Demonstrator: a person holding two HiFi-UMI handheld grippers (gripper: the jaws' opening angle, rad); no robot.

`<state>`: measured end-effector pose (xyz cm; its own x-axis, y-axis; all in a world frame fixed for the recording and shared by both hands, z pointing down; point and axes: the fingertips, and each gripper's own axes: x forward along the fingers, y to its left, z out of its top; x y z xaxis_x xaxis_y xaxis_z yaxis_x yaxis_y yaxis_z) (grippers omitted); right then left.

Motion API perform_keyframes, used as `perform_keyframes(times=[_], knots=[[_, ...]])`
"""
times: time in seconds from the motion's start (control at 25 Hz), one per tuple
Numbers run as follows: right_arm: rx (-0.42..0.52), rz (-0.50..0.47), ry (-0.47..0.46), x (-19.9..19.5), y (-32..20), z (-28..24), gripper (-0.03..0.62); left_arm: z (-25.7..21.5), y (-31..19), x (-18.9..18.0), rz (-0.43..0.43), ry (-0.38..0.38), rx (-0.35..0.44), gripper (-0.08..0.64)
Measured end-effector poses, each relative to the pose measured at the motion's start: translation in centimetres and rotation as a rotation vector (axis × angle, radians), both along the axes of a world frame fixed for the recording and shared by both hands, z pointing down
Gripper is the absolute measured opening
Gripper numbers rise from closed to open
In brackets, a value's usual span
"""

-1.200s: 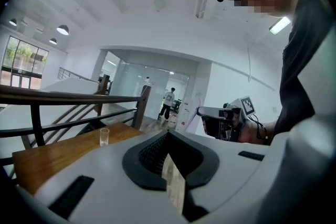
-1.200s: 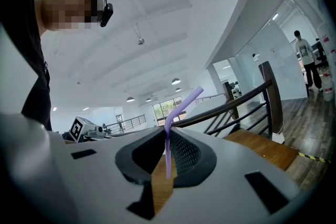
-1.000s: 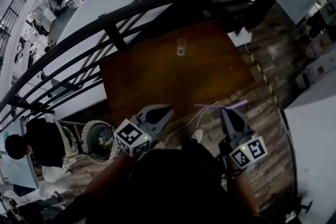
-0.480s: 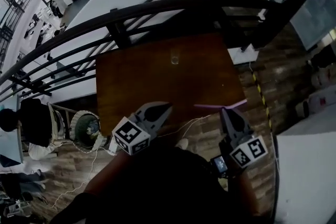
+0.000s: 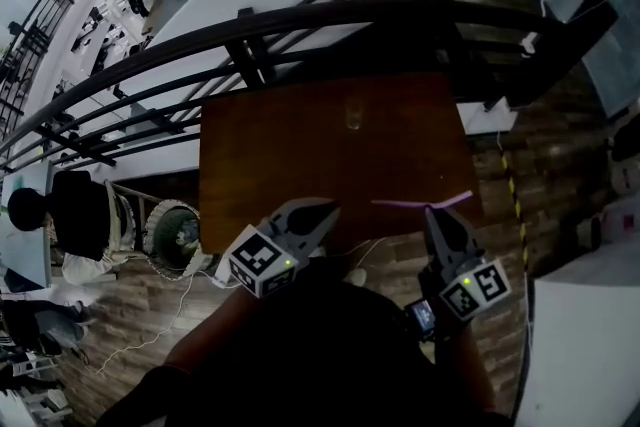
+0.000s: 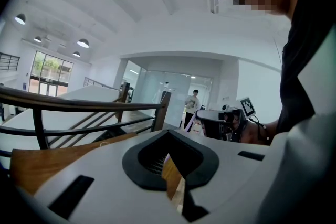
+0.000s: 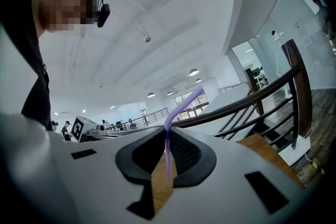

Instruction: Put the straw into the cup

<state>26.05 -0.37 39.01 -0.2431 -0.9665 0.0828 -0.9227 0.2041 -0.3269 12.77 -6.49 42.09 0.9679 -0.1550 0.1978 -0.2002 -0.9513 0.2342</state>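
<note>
The right gripper (image 5: 433, 213) pinched the purple straw (image 5: 420, 204) tight — the left gripper (image 5: 328, 209) was closed on nothing. The cup (image 5: 354, 116) stood far back on the desk (image 5: 280, 165).

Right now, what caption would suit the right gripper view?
Right gripper clamped on a bent purple straw, with a dark railing behind.
</note>
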Motion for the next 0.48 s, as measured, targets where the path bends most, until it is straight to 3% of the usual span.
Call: perform_keyframes(times=[0.48], knots=[[-0.029, -0.019, 0.010, -2.0, -6.8, -0.7, 0.038, -0.5, -6.1, -1.2, 0.013, 0.009, -0.017, 0.011]])
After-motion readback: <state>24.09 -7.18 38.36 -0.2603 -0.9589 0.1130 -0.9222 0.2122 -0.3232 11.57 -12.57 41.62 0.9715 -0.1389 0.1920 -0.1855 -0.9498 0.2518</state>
